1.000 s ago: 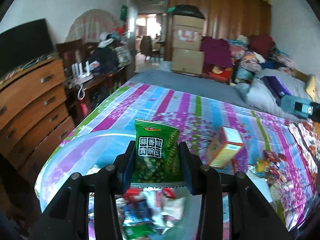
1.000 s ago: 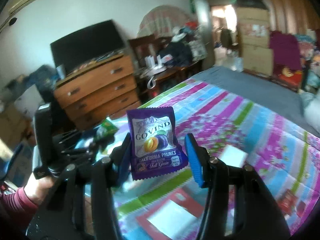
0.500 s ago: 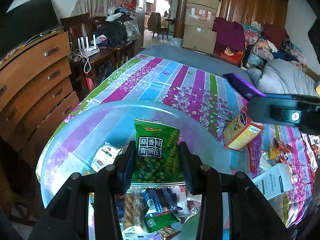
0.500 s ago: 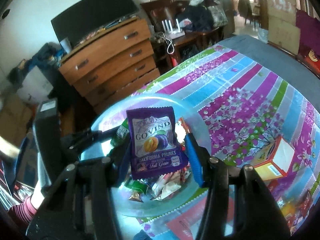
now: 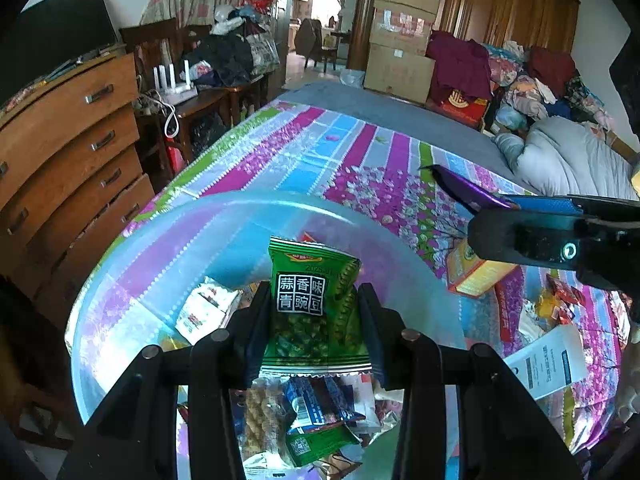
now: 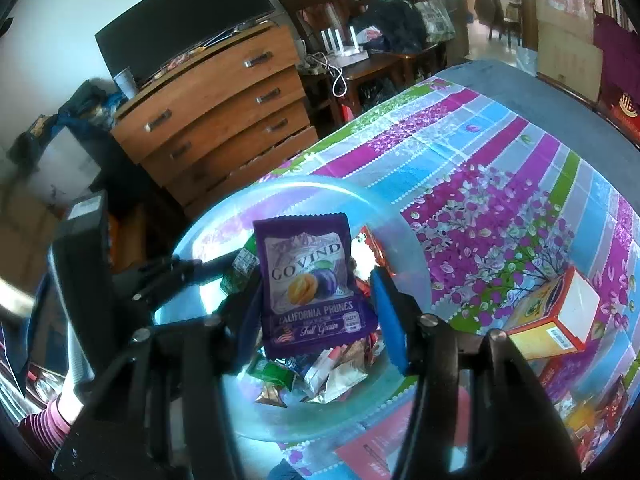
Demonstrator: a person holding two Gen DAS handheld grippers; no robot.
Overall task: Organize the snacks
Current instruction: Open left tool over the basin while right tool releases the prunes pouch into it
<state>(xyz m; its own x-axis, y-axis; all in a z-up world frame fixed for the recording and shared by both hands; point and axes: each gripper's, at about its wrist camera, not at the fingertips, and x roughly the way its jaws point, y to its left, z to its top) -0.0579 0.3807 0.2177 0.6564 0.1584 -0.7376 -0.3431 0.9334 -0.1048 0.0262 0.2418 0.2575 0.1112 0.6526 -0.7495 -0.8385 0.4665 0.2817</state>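
Note:
My left gripper (image 5: 314, 320) is shut on a green pea snack packet (image 5: 308, 296), held upright over a translucent blue bowl (image 5: 248, 200) with several snack packets inside. My right gripper (image 6: 316, 292) holds a purple prune packet (image 6: 308, 276) over the same bowl (image 6: 320, 182). Its jaws are opening; the packet leans a little but still stands between the pads. In the left wrist view the right gripper reaches in from the right with the purple packet (image 5: 464, 192). In the right wrist view the left gripper's fingers (image 6: 192, 268) come in from the left.
The bowl sits at the corner of a bed with a striped floral cover (image 6: 500, 184). An orange and yellow box (image 6: 552, 312) lies right of the bowl, with a white box (image 5: 548, 360) and loose snacks (image 5: 560, 300) beyond. A wooden dresser (image 5: 60, 140) stands to the left.
Both grippers came down and in over the bowl, which now fills the lower part of each view. The purple packet has tipped slightly between the right jaws.

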